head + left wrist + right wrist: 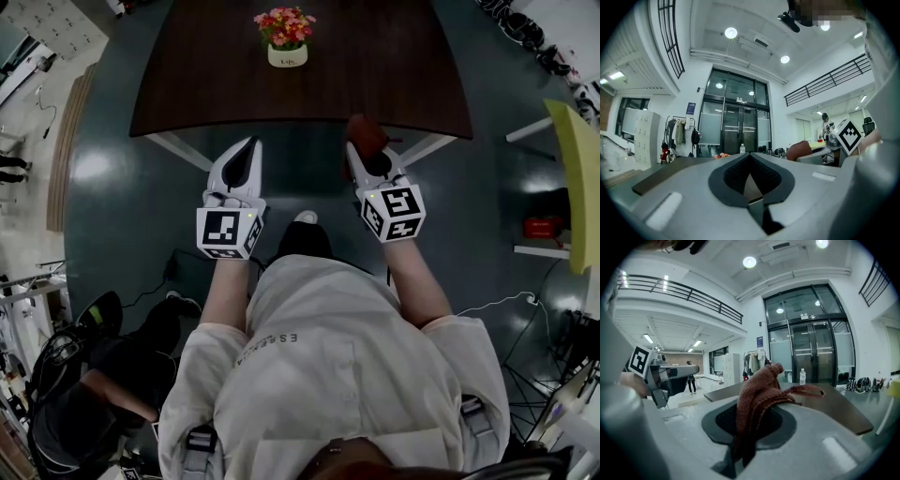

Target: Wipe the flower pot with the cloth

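A white flower pot (287, 55) with pink and orange flowers stands at the far middle of a dark wooden table (187, 84); in the left gripper view the flower pot (722, 155) shows small and distant. My right gripper (361, 150) is shut on a reddish-brown knitted cloth (364, 133), held at the table's near edge; the cloth (759, 394) bunches up out of the closed jaws. My left gripper (249, 146) is shut with nothing in it, just short of the near edge. Both grippers are well short of the pot.
A plastic bottle (802, 376) stands at the table's far side. A yellow-green chair (579, 178) and a red item (542, 226) are at the right. Bags and cables (84, 347) lie on the floor at the left. A person (826, 126) stands in the background.
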Demonstrator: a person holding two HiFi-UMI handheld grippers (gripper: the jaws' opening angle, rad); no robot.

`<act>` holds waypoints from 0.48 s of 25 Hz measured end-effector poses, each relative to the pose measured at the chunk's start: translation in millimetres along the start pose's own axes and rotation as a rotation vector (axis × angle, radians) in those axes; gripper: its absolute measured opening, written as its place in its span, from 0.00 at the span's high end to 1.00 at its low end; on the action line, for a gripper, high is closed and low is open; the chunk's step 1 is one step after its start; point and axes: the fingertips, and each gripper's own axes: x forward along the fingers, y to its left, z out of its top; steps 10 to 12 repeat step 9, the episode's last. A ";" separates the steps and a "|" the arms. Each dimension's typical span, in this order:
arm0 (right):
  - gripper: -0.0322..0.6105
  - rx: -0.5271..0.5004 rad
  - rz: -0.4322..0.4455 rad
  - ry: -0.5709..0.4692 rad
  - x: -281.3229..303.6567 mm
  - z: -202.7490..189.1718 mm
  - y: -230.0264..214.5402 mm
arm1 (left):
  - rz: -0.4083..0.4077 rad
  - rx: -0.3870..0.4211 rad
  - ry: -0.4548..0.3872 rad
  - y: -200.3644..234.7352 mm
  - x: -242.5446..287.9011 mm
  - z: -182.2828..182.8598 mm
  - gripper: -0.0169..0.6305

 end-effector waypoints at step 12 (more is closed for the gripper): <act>0.87 -0.042 -0.007 0.011 2.1 0.2 -1.2 | 0.005 -0.009 0.012 5.8 1.0 -5.7 0.96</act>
